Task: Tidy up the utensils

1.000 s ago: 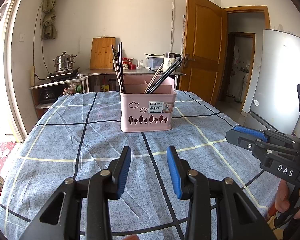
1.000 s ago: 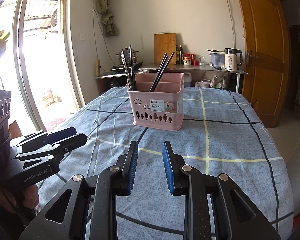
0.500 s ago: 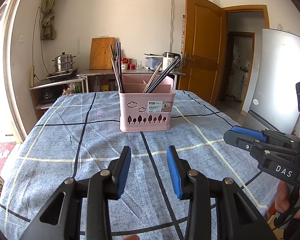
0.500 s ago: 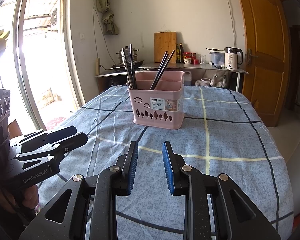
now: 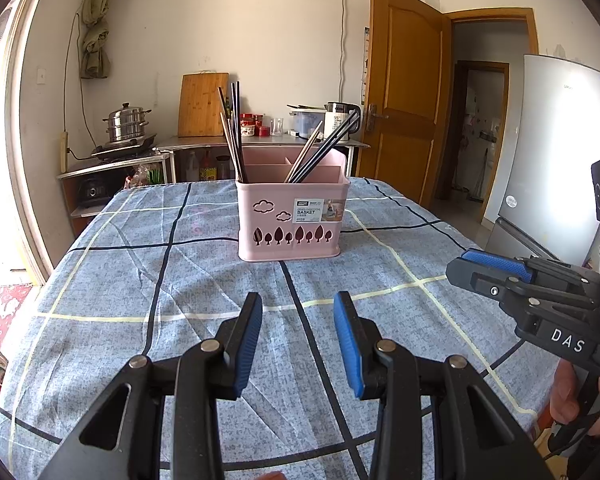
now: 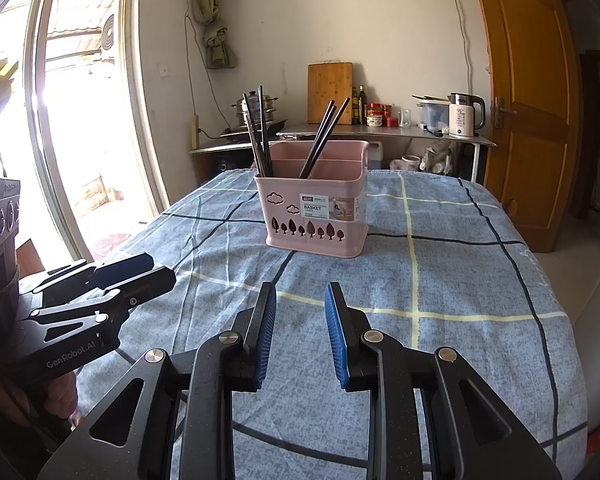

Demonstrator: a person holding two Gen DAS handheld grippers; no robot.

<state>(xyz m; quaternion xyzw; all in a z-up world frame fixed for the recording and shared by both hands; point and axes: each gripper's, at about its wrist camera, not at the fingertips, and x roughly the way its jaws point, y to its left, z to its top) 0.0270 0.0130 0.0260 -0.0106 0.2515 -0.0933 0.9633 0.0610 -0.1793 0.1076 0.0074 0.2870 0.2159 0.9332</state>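
Note:
A pink utensil basket (image 5: 291,220) stands on the table covered by a blue checked cloth (image 5: 148,280); it also shows in the right wrist view (image 6: 314,216). Dark chopsticks (image 5: 234,132) stand upright in its left compartment. More chopsticks (image 5: 324,150) lean right in another compartment. My left gripper (image 5: 298,320) is open and empty, well short of the basket. My right gripper (image 6: 300,316) is open and empty, also short of the basket. Each gripper shows from the side in the other's view: the right one (image 5: 488,268), the left one (image 6: 140,270).
A counter at the back holds a steel pot (image 5: 126,124), a cutting board (image 5: 202,104), jars and a kettle (image 5: 340,120). A wooden door (image 5: 404,92) and a fridge (image 5: 560,152) stand on the right. A glass door (image 6: 60,120) is left.
The view has shifted slightly: the basket sits a little lower and to the left in the left wrist view. Both grippers stay open and empty.

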